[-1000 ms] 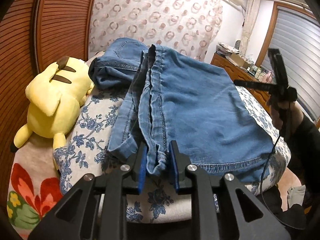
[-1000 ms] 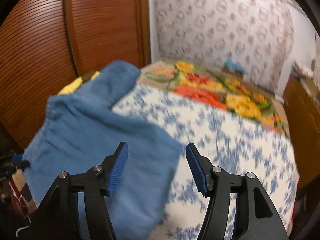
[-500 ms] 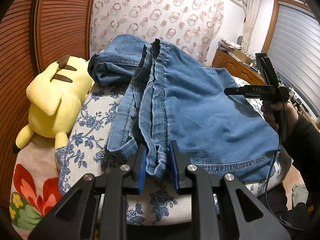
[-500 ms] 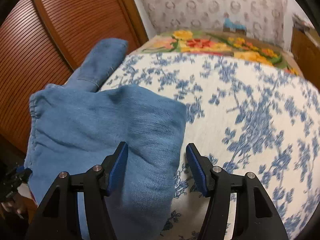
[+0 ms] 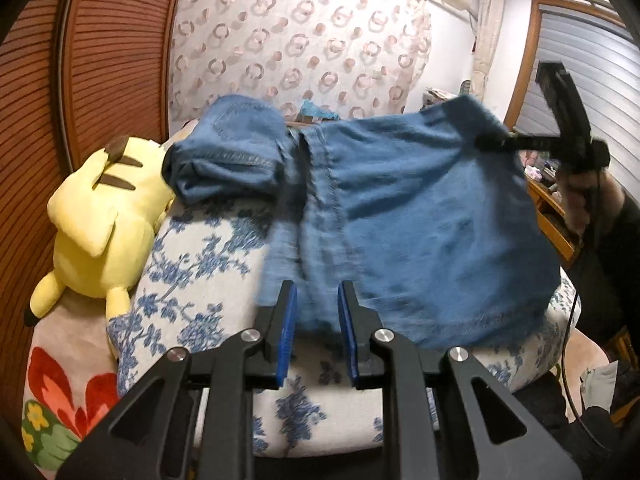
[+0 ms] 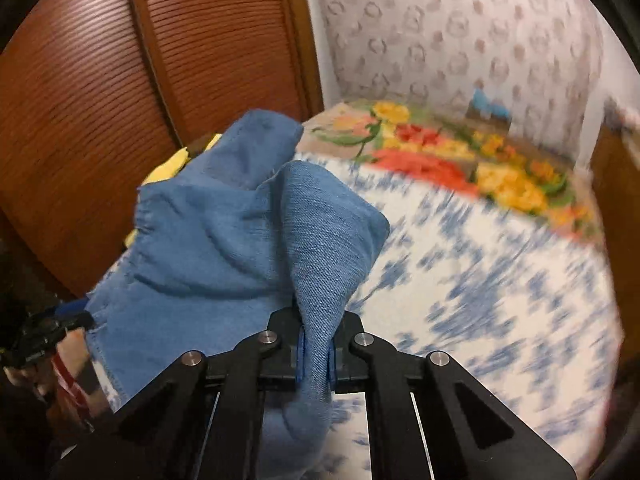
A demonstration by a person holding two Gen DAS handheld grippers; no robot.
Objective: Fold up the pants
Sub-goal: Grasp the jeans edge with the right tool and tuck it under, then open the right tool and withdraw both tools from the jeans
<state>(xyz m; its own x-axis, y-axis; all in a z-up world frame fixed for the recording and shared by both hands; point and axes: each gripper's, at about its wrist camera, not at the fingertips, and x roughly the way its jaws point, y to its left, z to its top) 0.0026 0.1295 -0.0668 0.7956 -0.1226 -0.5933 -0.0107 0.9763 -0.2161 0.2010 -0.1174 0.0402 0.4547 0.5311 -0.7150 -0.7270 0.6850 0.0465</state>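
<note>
Blue denim pants (image 5: pixel 400 216) lie partly folded on the blue-flowered bed cover (image 5: pixel 192 280). My left gripper (image 5: pixel 316 332) is closed on the hem end of the pants at the near edge of the bed. My right gripper (image 6: pixel 314 354) is shut on a pinched fold of the denim (image 6: pixel 320 240) and holds it lifted above the bed. It also shows in the left wrist view (image 5: pixel 500 140), raising the far right corner of the pants. The waist end (image 5: pixel 228 148) lies bunched at the far side.
A yellow plush toy (image 5: pixel 100 216) lies at the left of the bed by the wooden slatted doors (image 5: pixel 80 60). A floral blanket (image 6: pixel 460 160) covers the far bed. A wooden dresser (image 5: pixel 548 208) stands on the right.
My right gripper has closed on the side edge of the pants and lifted it. The left gripper has kept its hold on the hem; the cloth has spread and risen on the right.
</note>
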